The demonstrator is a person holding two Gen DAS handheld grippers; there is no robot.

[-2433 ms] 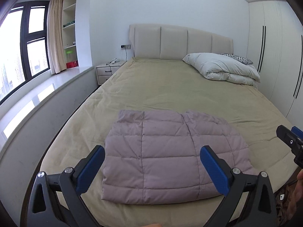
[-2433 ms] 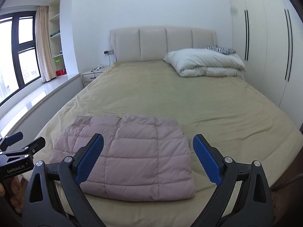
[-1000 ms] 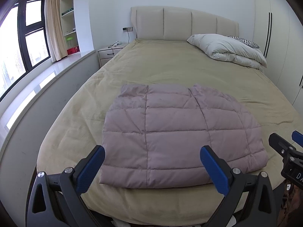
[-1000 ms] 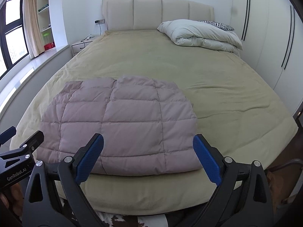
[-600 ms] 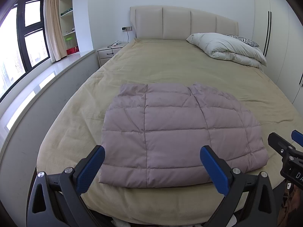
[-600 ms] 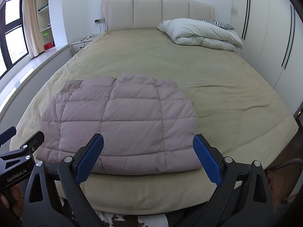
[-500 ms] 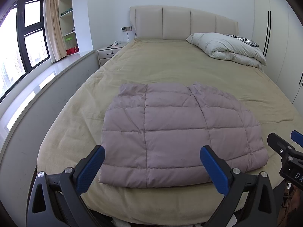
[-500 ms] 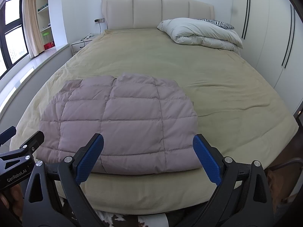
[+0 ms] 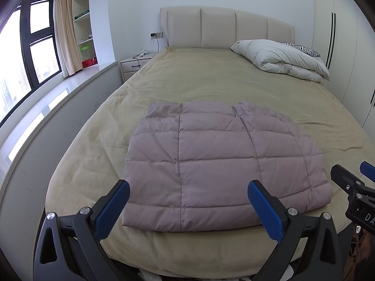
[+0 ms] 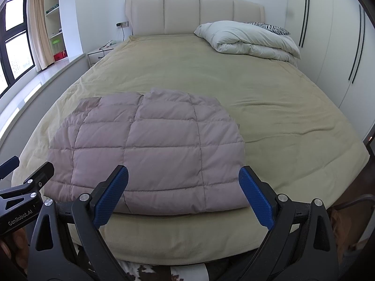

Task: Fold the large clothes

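Observation:
A mauve quilted down jacket (image 9: 218, 161) (image 10: 150, 149) lies folded into a flat rectangle on the beige bed cover (image 9: 211, 86), near the foot edge. My left gripper (image 9: 187, 208) hovers above the foot of the bed in front of the jacket, open, its blue pads wide apart with nothing between them. My right gripper (image 10: 182, 195) is likewise open and empty, just short of the jacket's near hem. The left wrist view shows the right gripper at its right edge (image 9: 351, 187). The left gripper shows at the left edge of the right wrist view (image 10: 25, 182).
A folded white duvet (image 9: 281, 58) and a zebra-print pillow (image 9: 302, 48) lie by the padded headboard (image 9: 225, 28). A nightstand (image 9: 136, 63) and a window ledge (image 9: 46, 107) run along the left. White wardrobe doors (image 10: 332, 42) stand on the right.
Since 2.4 s ago both grippers have pulled back and tilted down, so the jacket sits higher in view. In the last second almost nothing moved.

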